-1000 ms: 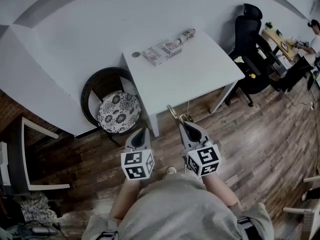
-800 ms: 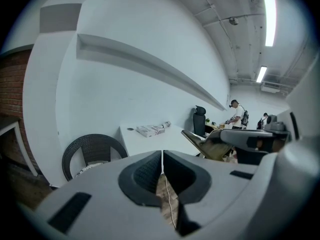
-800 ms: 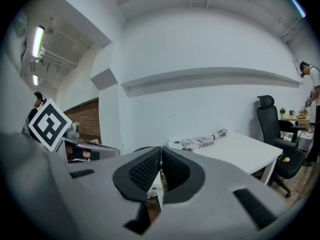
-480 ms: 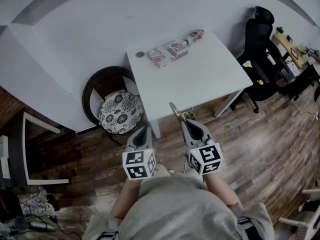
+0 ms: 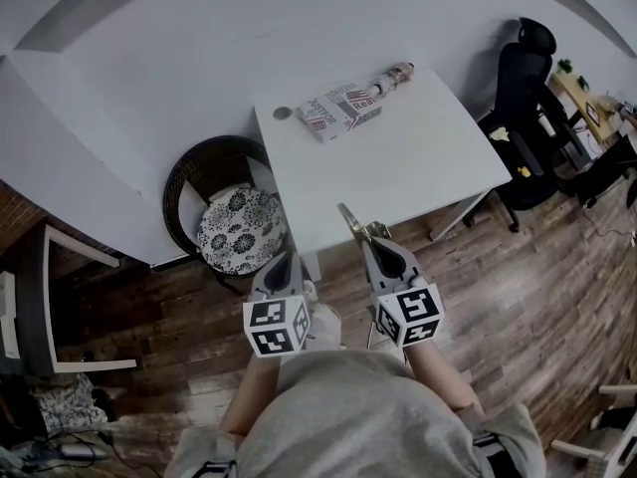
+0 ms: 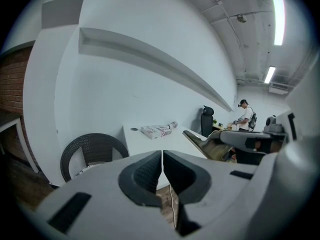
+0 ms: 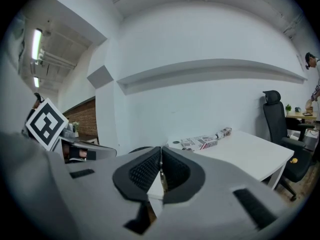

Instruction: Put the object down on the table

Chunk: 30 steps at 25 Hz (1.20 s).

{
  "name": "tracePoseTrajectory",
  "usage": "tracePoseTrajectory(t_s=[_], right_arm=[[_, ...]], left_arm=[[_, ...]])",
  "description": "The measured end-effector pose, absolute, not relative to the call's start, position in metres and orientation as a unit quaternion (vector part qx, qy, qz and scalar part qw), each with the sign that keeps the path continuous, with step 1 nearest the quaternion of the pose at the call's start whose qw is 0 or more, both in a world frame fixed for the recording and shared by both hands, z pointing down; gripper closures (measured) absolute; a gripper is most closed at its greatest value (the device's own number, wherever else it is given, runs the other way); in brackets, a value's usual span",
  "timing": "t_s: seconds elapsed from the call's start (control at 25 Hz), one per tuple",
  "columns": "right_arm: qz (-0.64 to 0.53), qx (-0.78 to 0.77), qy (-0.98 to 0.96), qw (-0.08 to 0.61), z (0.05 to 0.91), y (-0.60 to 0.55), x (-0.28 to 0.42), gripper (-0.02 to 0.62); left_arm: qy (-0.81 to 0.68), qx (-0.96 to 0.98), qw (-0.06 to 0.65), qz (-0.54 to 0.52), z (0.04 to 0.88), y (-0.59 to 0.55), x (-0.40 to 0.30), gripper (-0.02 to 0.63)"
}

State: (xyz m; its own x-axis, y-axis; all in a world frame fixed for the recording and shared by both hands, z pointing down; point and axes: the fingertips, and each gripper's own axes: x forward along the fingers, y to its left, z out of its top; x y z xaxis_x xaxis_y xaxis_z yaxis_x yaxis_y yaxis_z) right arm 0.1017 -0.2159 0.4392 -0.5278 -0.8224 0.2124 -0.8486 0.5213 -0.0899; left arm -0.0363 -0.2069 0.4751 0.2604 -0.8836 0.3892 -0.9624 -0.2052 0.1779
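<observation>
My right gripper is shut on a thin brass-coloured metal object that sticks out ahead of the jaws, over the near edge of the white table. In the right gripper view only a thin edge of the metal object shows between the pads. In the left gripper view the metal object appears as a flat blade at right. My left gripper hangs beside the table's near left corner, over the floor. Its jaws are shut with nothing between them.
At the table's far edge lie a printed box, a small bottle and a round dark spot. A wicker chair with a patterned cushion stands left of the table. A black office chair stands at right. A person is far off.
The table has drawn a little nearer and shifted right in the head view. Both grippers keep their places in the view, and the right one still holds the metal object.
</observation>
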Motion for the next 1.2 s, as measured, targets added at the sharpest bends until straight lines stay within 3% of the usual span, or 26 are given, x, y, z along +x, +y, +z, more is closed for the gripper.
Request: tracePoseTrajectory(t_s=[1.2], right_arm=[[0.123,0.474,-0.860,0.145,0.532,-0.381,0.055,0.586]], left_arm=[[-0.591,0.762,0.231,0.131,0.515,-0.321,-0.080,0.595]])
